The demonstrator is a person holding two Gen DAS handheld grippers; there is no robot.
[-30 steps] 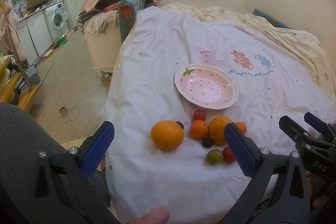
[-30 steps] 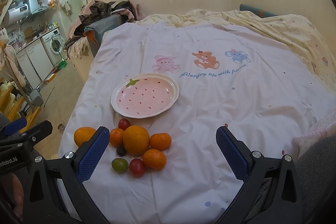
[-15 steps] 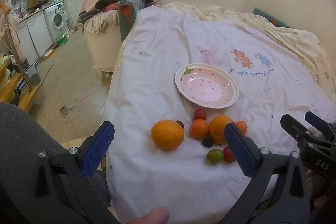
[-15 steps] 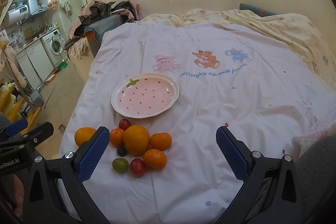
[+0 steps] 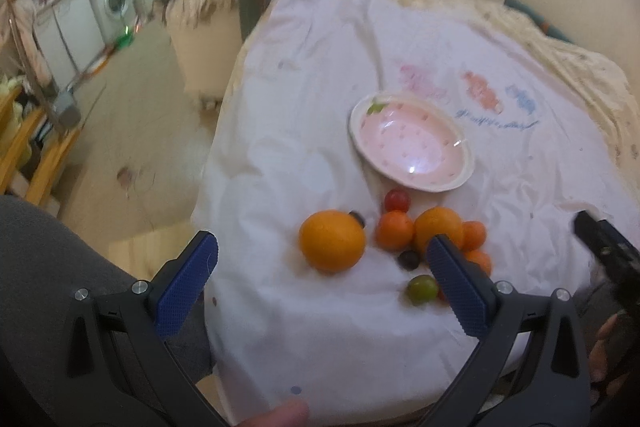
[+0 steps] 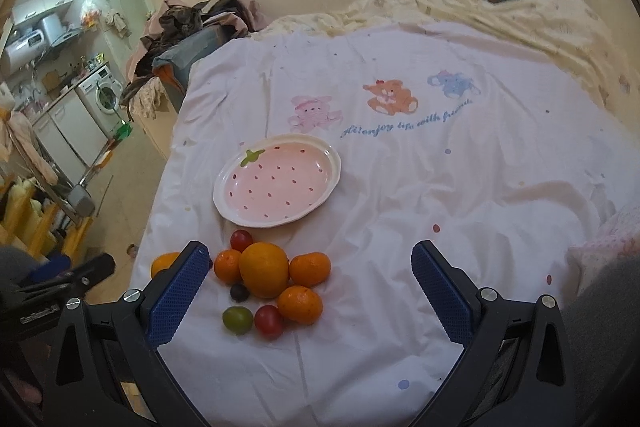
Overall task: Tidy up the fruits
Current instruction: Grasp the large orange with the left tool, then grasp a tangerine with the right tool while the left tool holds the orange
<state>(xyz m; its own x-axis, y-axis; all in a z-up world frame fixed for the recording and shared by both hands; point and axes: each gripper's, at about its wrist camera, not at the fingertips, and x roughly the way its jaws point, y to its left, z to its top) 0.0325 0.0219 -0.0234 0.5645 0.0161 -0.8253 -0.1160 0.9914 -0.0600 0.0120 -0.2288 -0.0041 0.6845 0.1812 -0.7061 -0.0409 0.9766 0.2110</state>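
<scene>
Fruits are lying in a loose cluster on the white bedsheet (image 6: 460, 195), close to the bed's near edge and toward its left corner, just in front of the pink strawberry plate (image 6: 277, 180), which is sitting empty. In the right wrist view a large orange (image 6: 264, 269) is resting at the middle of the group, with a small tangerine (image 6: 227, 266) touching its left side and another tangerine (image 6: 310, 269) touching its right. A red cherry tomato (image 6: 241, 240) is sitting between the large orange and the plate rim. A third tangerine (image 6: 300, 305) is lying just in front of the orange, beside a second red tomato (image 6: 269, 319) and a green tomato (image 6: 237, 319). A dark little fruit (image 6: 239, 292) is nestling under the orange's left side. Another orange (image 5: 332, 246) is sitting apart at the left of the cluster, nearest the bed's left edge, with a small dark fruit (image 5: 357, 217) touching its far side.

Both tools are hovering over the near edge with nothing between their fingers. The left gripper (image 5: 322, 287) is standing wide open, its blue pads (image 5: 186, 289) spread on either side of the lone orange as seen through its camera. The right gripper (image 6: 310, 297) is likewise gaping, its pads (image 6: 440, 297) apart over the bare sheet to the right of the cluster. The left wrist view is blurring.
</scene>
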